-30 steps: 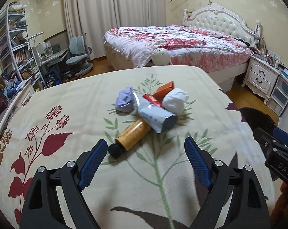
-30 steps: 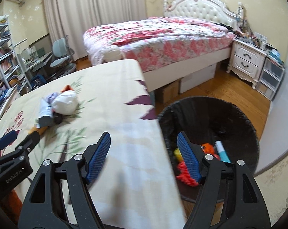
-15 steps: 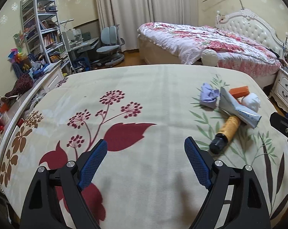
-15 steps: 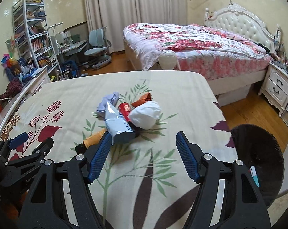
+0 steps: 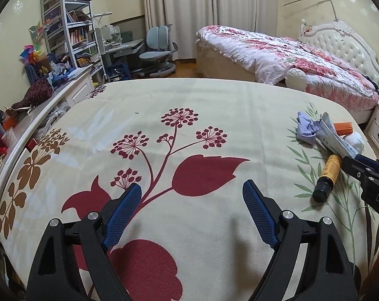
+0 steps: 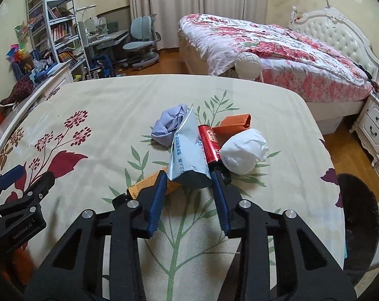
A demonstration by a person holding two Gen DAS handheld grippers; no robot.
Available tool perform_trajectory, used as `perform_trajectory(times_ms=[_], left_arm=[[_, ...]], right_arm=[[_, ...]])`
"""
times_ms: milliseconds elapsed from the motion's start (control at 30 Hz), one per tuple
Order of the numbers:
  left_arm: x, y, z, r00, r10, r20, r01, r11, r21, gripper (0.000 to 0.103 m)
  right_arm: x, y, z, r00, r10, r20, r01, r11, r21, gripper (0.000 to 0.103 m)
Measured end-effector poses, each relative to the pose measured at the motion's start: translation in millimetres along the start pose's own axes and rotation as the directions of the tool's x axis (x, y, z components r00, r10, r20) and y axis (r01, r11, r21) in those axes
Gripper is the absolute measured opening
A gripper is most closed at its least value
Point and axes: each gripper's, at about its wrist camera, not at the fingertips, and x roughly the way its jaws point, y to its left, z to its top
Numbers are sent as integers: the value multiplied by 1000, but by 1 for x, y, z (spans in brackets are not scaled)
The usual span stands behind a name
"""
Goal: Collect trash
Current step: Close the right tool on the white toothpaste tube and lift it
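Observation:
A small pile of trash lies on the floral tablecloth (image 6: 101,105): a pale blue foil packet (image 6: 188,154), a crumpled lilac wrapper (image 6: 168,123), a red tube (image 6: 209,143), an orange box (image 6: 235,124), a white paper ball (image 6: 243,151) and an orange bottle (image 6: 145,184) with a black cap. My right gripper (image 6: 189,178) has its fingers on either side of the foil packet's near end, touching it. My left gripper (image 5: 192,193) is open and empty over the red flower print, well left of the pile (image 5: 327,140).
A black trash bin (image 6: 357,213) stands on the floor off the table's right edge. A bed (image 6: 264,42) is behind the table, a nightstand (image 6: 375,128) at right, and a bookshelf and desk (image 5: 71,40) at the back left.
My right gripper swung from the bin to the pile and closed its fingers around the foil packet. My left gripper turned left, away from the pile.

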Motion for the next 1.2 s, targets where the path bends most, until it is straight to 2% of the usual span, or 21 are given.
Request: perform_trajectory(times_ms=[100, 233, 400, 800, 1000, 1200], left_arm=[[0, 1, 0, 1000, -5, 1, 5, 1000, 1, 83], [2, 3, 1, 1000, -10, -3, 10, 1000, -7, 83], [4, 3, 1, 1000, -10, -6, 10, 1000, -8, 83], [-2, 0, -1, 1000, -16, 0, 16, 1000, -3, 83], [-10, -10, -5, 999, -34, 6, 34, 999, 12, 83], [-17, -22, -11, 999, -48, 11, 48, 998, 37, 83]], right_arm=[[1, 1, 0, 1000, -3, -2, 3, 1000, 2, 27], [2, 1, 2, 1000, -8, 1, 8, 1000, -2, 11], [0, 3, 1, 1000, -11, 16, 11, 1000, -5, 4], [-29, 1, -5, 997, -22, 69, 22, 1000, -4, 3], [-50, -7, -23, 997, -27, 74, 27, 1000, 9, 3], [-54, -17, -49, 999, -33, 39, 32, 999, 35, 3]])
